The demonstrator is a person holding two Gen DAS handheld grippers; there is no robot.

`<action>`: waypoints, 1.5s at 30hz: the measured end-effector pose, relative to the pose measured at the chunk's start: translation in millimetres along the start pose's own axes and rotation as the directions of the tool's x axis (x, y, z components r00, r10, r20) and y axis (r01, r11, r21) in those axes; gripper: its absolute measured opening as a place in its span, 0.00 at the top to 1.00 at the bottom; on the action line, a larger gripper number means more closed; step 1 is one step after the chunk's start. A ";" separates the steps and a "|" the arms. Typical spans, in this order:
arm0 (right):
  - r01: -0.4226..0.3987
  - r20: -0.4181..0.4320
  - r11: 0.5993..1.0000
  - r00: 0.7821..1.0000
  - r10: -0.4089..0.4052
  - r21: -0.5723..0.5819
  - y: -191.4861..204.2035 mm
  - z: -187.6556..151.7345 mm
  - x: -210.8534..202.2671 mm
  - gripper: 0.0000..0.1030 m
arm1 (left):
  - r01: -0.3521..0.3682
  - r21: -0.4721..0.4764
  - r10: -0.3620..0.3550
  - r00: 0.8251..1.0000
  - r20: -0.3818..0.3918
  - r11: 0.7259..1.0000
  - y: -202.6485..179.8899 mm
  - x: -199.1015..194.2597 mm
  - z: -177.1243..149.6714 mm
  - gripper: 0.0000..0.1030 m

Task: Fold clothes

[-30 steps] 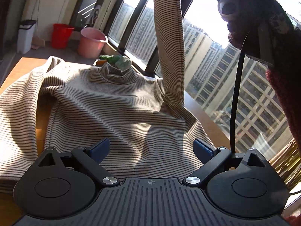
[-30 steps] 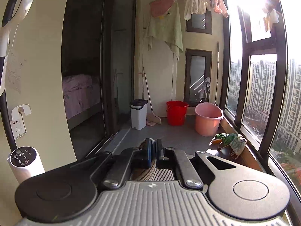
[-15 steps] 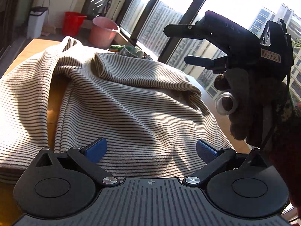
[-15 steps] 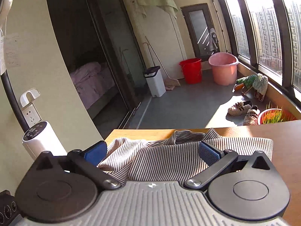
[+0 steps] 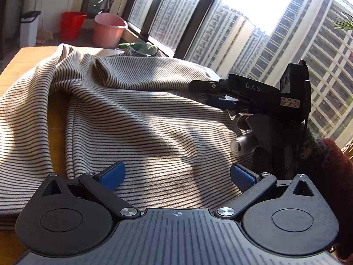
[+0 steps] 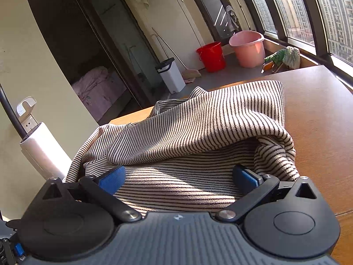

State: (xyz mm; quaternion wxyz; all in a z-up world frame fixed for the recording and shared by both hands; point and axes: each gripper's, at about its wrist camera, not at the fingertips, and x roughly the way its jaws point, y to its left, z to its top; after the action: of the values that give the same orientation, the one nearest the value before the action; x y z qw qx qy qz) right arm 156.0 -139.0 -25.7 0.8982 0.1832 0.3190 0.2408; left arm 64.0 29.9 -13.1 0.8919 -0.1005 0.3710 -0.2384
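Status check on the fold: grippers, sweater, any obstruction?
Left hand-held gripper open, empty. Right hand-held gripper open, empty. Striped sweater on the table, one sleeve laid across the body. No obstruction on it.

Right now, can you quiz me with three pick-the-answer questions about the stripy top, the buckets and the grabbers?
1. Where does the stripy top lie?
A. on the wooden table
B. in the pink bucket
C. on the floor

2. How many buckets stand by the window?
A. one
B. two
C. four

3. How are the jaws of the right gripper?
A. shut on a sleeve
B. shut on nothing
C. wide open

Answers:
1. A, the top is spread over the tabletop, with bare wood showing beside it.
2. B, a red bucket and a pink bucket stand side by side.
3. C, its blue pads stand far apart, with the cloth lying loose between them and nothing pinched.
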 end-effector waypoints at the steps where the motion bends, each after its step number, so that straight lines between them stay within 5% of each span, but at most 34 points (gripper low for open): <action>1: -0.012 0.010 1.000 1.000 0.012 0.019 -3.3 -0.2 -1.6 0.00 | -0.028 0.021 0.028 1.000 0.014 0.999 -0.5 -7.2 0.2 0.00; 4: -0.018 0.020 0.999 1.000 0.017 0.034 -6.3 -0.9 -1.9 0.00 | -0.158 0.108 0.148 0.985 0.090 0.982 2.4 -30.7 6.1 0.00; 8: 0.001 0.016 1.000 1.000 -0.001 0.013 -4.2 -0.5 0.1 0.00 | -0.338 0.279 0.314 0.941 0.128 0.899 9.9 -52.3 4.3 0.10; 10: -0.001 0.018 1.000 1.000 0.000 0.015 -4.1 -1.3 -0.9 0.00 | -0.347 0.337 0.333 0.938 0.101 0.875 13.7 -54.7 0.7 0.24; 15: -0.012 0.023 1.000 1.000 0.011 0.029 -5.1 -1.7 -0.3 0.00 | -0.414 0.463 0.424 0.901 0.089 0.783 14.9 -65.5 -19.0 0.25; 18: -0.012 0.023 1.000 1.000 0.011 0.029 -5.2 -1.8 -0.7 0.00 | -0.442 0.481 0.463 0.883 0.083 0.757 18.0 -67.3 -23.6 0.26; 23: -0.012 0.024 0.999 1.000 0.011 0.029 -5.1 -1.8 -0.7 0.00 | -0.466 0.430 0.494 0.868 0.052 0.773 32.3 -53.8 -21.5 0.51; 27: -0.014 0.025 0.999 1.000 0.013 0.032 -6.5 -2.6 -2.0 0.00 | -0.492 0.370 0.510 0.858 0.053 0.788 44.1 -47.8 -12.4 0.86; 30: -0.012 0.025 0.999 1.000 0.012 0.031 -6.6 -3.0 -2.2 0.00 | -0.497 0.328 0.503 0.861 0.072 0.804 48.1 -50.3 -0.6 0.92; 37: 0.061 -0.041 0.994 0.997 -0.065 -0.089 11.7 -0.4 6.0 0.00 | -0.310 0.163 0.279 0.942 0.188 0.937 33.9 -78.8 66.6 0.94; 42: 0.194 -0.105 0.926 0.965 -0.239 -0.323 50.7 -5.1 23.4 0.00 | -0.187 0.092 0.155 0.946 0.284 0.978 18.4 -83.4 118.7 0.94; 45: 0.114 -0.017 0.953 0.992 -0.123 -0.280 65.6 -7.4 -1.1 0.17 | -0.135 0.021 0.124 0.950 0.286 0.991 19.4 -73.4 135.0 0.94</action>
State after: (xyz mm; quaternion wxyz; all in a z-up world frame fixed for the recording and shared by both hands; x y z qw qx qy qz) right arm 129.6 -84.7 1.1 0.9221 0.0314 0.3079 0.2321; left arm 121.8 83.7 120.1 0.9514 -0.0911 0.2400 -0.1699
